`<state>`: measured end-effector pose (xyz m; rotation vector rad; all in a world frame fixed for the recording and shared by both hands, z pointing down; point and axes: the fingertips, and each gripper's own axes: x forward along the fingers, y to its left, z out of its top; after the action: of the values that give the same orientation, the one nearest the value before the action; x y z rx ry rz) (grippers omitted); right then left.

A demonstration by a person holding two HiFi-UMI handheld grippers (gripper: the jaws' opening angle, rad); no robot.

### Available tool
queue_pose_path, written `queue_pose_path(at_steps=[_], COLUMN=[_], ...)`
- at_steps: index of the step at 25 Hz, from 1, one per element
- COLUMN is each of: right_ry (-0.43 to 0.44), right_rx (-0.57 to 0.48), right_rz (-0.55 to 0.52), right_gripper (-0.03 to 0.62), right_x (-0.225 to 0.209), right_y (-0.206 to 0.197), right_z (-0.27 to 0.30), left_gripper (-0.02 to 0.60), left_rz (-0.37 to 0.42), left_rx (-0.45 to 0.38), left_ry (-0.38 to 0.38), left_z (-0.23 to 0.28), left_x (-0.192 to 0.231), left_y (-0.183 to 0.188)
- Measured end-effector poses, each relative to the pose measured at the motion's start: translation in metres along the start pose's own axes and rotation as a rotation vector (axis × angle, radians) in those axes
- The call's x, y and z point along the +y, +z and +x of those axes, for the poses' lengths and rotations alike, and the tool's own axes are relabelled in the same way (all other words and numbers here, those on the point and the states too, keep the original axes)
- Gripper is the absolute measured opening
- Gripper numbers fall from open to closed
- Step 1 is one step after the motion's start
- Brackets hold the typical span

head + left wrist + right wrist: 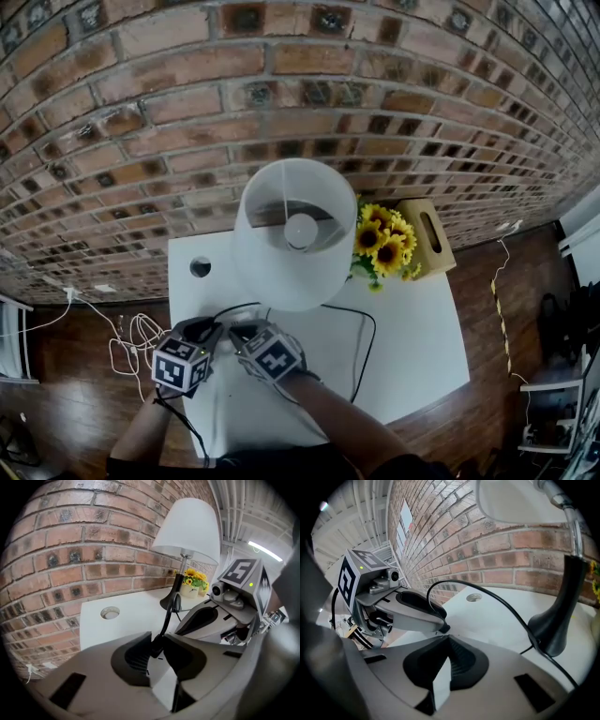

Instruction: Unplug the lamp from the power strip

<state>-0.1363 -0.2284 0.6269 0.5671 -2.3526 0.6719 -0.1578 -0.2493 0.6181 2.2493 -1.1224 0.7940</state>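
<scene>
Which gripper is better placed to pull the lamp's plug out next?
The left gripper: its jaws grip the black plug, while the right gripper pinches only a white block.

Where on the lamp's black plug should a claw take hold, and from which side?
On the plug, at its stubby body, not the thin cord running toward the lamp base. Come from the near side, pads across its flanks; the left claw sits so.
</scene>
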Motion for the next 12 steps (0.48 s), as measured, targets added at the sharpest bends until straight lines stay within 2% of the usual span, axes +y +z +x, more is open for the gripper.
queue_pose_path(at_steps=[2,5,10,12], right_ry=[-0.003,-0.015,-0.025,-0.025], right_rx=[0.001,0.012,0.036,0.041], right_rz=[-0.013,-0.045,-0.084,-0.102], right_gripper=[0.003,0.003,0.005,0.005], right_x=[0.001,0.001,0.002,0.002], right_y=[0.000,-0.001,-0.001,0.000], right_z=[0.000,0.001,0.001,0.001], left_gripper=[0.095,0.095,0.097,0.095], left_rz=[-0.008,0.022,0.117,0.181], left_rx=[-0.010,0.008,0.049,0.049], left_ry=[0.006,0.011,0.006,0.008], left_z=[0.000,0.001,0.001,-0.001], left_x=[0.000,0.000,-0.007,-0.012], left_y=[0.000,-0.001,0.003,0.004])
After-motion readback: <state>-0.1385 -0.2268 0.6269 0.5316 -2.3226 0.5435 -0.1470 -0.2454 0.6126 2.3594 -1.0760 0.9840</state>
